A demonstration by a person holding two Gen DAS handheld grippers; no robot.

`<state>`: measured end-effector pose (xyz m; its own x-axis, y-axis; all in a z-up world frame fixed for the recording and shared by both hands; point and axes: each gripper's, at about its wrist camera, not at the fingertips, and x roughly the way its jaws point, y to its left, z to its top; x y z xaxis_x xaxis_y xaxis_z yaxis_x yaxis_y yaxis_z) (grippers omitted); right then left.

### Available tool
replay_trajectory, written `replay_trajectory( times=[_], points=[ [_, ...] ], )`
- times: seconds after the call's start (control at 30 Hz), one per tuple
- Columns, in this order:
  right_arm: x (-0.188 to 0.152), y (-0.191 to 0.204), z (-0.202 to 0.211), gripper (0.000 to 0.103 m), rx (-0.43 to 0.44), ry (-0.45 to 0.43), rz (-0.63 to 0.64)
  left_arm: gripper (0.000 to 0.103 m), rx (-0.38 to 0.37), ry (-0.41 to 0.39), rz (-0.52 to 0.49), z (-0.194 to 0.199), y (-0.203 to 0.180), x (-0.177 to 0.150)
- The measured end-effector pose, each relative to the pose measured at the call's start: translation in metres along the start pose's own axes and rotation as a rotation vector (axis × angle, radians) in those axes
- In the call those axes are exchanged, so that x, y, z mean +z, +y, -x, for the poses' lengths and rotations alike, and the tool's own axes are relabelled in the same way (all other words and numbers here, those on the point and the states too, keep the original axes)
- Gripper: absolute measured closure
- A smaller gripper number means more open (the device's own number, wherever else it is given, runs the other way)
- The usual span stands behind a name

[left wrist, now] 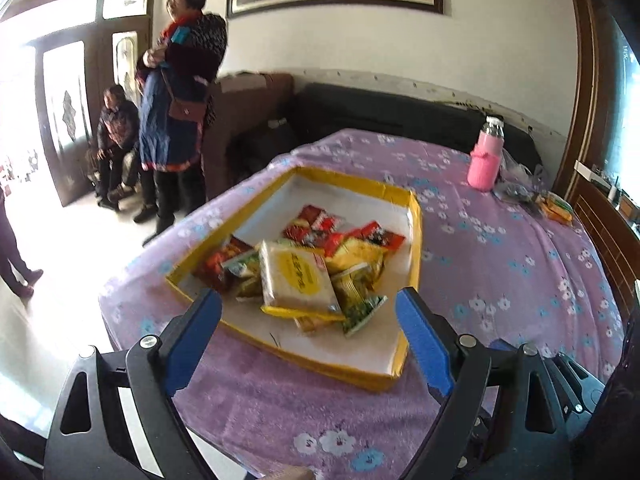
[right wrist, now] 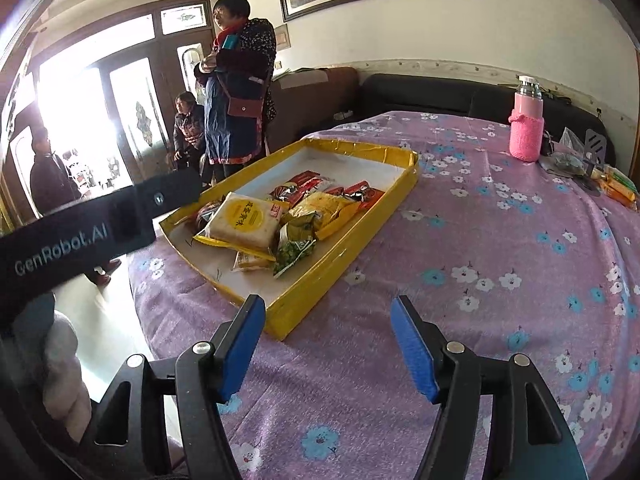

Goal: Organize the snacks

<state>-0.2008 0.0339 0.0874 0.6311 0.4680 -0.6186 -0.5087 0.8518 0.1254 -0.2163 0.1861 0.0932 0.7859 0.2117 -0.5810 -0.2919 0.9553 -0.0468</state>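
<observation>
A shallow yellow tray (left wrist: 416, 216) (right wrist: 320, 284) lies on the purple flowered cloth. It holds a heap of snack packets: a pale packet with a yellow disc (left wrist: 296, 276) (right wrist: 246, 220) on top, red packets (left wrist: 320, 228) (right wrist: 304, 184) behind, green and yellow ones (left wrist: 360, 308) (right wrist: 296, 250) at the near side. My left gripper (left wrist: 308, 304) is open and empty, hovering over the tray's near edge. My right gripper (right wrist: 326, 308) is open and empty, above the cloth just right of the tray's near corner. The left gripper's body (right wrist: 100, 220) crosses the right wrist view.
A pink sleeved bottle (left wrist: 486, 156) (right wrist: 526, 124) stands at the far right of the table, with more packets (left wrist: 554, 204) (right wrist: 616, 186) and a plastic bag beside it. A dark sofa (left wrist: 400, 112) is behind. People (left wrist: 180, 96) (right wrist: 236, 92) stand and sit left, near the door.
</observation>
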Motion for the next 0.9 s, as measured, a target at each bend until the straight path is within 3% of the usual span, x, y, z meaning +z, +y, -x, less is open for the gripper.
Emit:
replay_trajectory(
  times=[0.27,0.9],
  points=[
    [-0.003,-0.001,-0.007,0.034,-0.008,0.021,-0.003,0.013,-0.021,0.078,-0.005,-0.016,-0.004,-0.008],
    [-0.005,-0.004,-0.016,0.033,-0.011,0.04,-0.004,0.013,-0.051,0.091,-0.021,-0.025,-0.005,-0.007]
  ],
)
